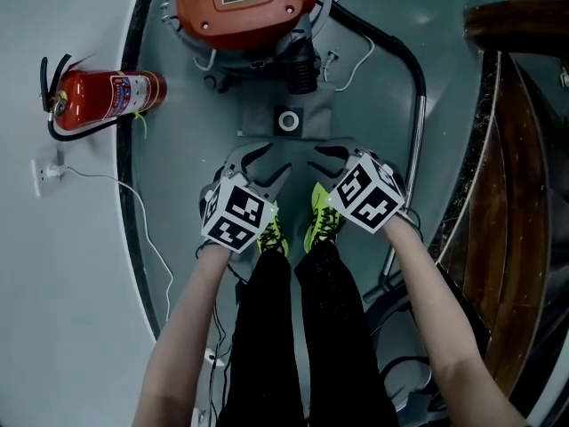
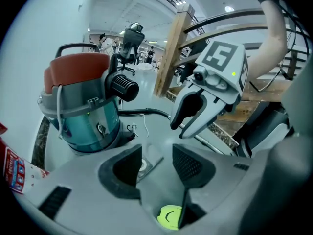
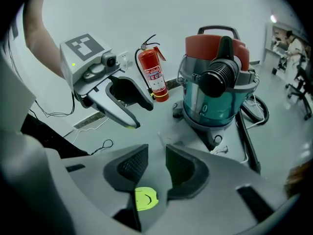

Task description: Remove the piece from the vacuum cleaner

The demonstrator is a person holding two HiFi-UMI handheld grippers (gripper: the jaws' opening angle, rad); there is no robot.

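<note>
the vacuum cleaner [image 1: 244,7], orange lid over a teal drum, stood on the grey floor [image 1: 178,149]. its black hose [image 1: 402,53] curved off to the person's right. a flat grey piece [image 1: 287,121] with a pale ring in it lay on the floor just in front of the drum, between the cleaner and both sets of tongs. no pad touched it.

the left tongs [image 1: 267,160] were held above the floor with the jaws wide apart and nothing clamped. in the left gripper view the piece showed through the gap, on the floor beyond the pads. the right tongs [image 1: 324,158] hung just beside them, level with them, with a narrower gap (about half as wide) and nothing in it either. the piece lay ahead of that pair, slightly toward the left tongs.

a yellow-green shoe [image 1: 322,216] showed under each pair. a red fire extinguisher [image 1: 107,96] lay on its side well to the left.
</note>
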